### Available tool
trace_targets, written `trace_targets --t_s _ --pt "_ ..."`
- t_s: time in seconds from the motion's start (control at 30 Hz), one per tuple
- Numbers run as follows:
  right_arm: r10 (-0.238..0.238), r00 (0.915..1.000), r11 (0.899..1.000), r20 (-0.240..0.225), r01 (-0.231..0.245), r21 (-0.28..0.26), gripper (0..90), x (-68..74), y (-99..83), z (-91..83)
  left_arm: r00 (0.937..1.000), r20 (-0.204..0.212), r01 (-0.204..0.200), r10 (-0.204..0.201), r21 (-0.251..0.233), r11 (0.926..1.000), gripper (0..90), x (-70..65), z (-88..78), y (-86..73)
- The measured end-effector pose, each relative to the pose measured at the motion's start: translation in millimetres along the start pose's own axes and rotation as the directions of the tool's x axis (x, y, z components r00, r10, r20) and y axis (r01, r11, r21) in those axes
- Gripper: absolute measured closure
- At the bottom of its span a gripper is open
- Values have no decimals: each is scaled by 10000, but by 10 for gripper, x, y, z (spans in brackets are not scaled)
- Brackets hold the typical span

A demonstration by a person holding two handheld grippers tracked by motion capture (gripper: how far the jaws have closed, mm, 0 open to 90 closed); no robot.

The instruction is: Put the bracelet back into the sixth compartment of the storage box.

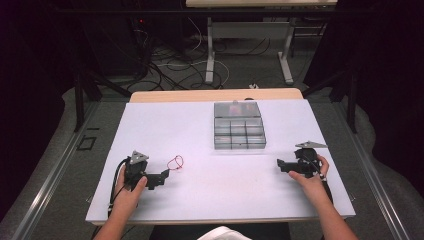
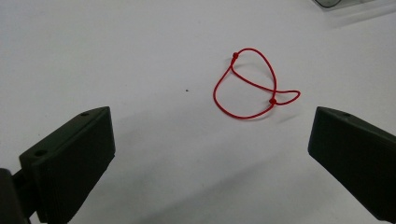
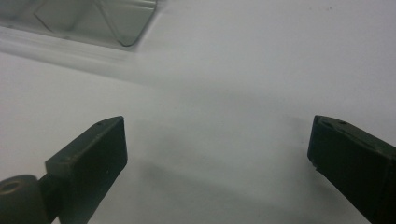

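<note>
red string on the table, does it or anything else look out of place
The red string loop lies loose and twisted on the white table, apart from the clear compartment box. It sits just ahead of the open left hand-held gripper. Nothing looks spilled or damaged.

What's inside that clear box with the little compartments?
The compartment box has empty-looking front cells. Something pinkish shows in the back section under the lid; glare hides what it is.

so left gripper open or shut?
Open. The left gripper has its jaws wide apart on the table, with the red cord lying ahead, untouched.
</note>
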State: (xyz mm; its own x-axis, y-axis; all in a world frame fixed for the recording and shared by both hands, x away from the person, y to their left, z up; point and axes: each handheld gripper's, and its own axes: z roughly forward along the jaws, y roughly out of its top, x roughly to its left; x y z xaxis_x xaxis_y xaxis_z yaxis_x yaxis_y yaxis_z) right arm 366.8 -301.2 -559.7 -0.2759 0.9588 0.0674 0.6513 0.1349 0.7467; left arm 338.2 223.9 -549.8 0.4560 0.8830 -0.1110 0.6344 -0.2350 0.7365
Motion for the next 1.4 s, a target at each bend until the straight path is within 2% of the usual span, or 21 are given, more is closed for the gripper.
trace_targets --t_s 0.13,0.23,0.33,0.47,0.57,0.63,0.8,0.83,0.93,0.97,1.07,1.1,1.13,1.23,1.27,1.4 --pt "-306 9992 9994 -250 302 -163 47 140 -7 -92 10000 7 14 -14 74 10000 9 1 -11 -1" --pt "-499 9980 9983 -392 487 -304 46 198 -4 -117 9999 -85 110 -111 -133 9999 10 -3 -4 -6" --pt "-485 9976 9980 -489 464 -427 46 263 18 -136 10000 -12 8 -8 25 10000 11 0 -14 -4" --pt "-734 9961 9961 -482 709 -524 50 325 43 -152 9999 -35 -95 96 66 9999 12 0 -21 -2" --pt "-1101 9910 9920 -756 1048 -709 56 415 74 -160 10000 -41 -20 20 4 10000 15 -11 -12 -8" --pt "-1376 9877 9880 -736 1317 -809 58 465 92 -162 9999 -88 -93 93 -7 10000 16 -11 -11 -10" --pt "-1569 9836 9850 -894 1493 -860 58 577 125 -151 9998 -107 -149 149 -18 9999 18 -20 -11 -9" --pt "-1821 9770 9811 -1106 1730 -871 62 641 137 -133 9999 -78 -73 73 -20 10000 19 -25 -9 -11" --pt "-2152 9686 9748 -1245 2055 -862 71 725 153 -112 9998 -120 -173 172 -9 9999 19 -26 -9 -10" --pt "-2177 9676 9744 -1276 2079 -852 77 757 160 -106 9999 -73 -81 80 -38 10000 19 -33 -6 -12" --pt "-2402 9589 9695 -1512 2292 -868 122 835 179 -83 9998 -86 -151 151 0 9999 19 -30 -9 -12" --pt "-2402 9589 9695 -1512 2292 -868 122 835 179 -83 9999 -82 -133 133 10 9999 19 -31 -9 -12" --pt "-2550 9526 9663 -1659 2452 -779 153 898 190 -64 9999 -88 -128 128 4 9999 19 -32 -10 -12" --pt "-2727 9444 9619 -1837 2638 -718 156 977 200 -33 9997 -129 -197 197 30 9998 20 -26 -14 -11" --pt "-2767 9426 9608 -1870 2681 -705 158 1005 204 -25 9999 -86 -59 58 -44 10000 20 -32 -11 -13" --pt "-3123 9273 9500 -2065 3043 -705 199 1112 232 14 10000 -16 15 -15 2 10000 20 -31 -15 -13"
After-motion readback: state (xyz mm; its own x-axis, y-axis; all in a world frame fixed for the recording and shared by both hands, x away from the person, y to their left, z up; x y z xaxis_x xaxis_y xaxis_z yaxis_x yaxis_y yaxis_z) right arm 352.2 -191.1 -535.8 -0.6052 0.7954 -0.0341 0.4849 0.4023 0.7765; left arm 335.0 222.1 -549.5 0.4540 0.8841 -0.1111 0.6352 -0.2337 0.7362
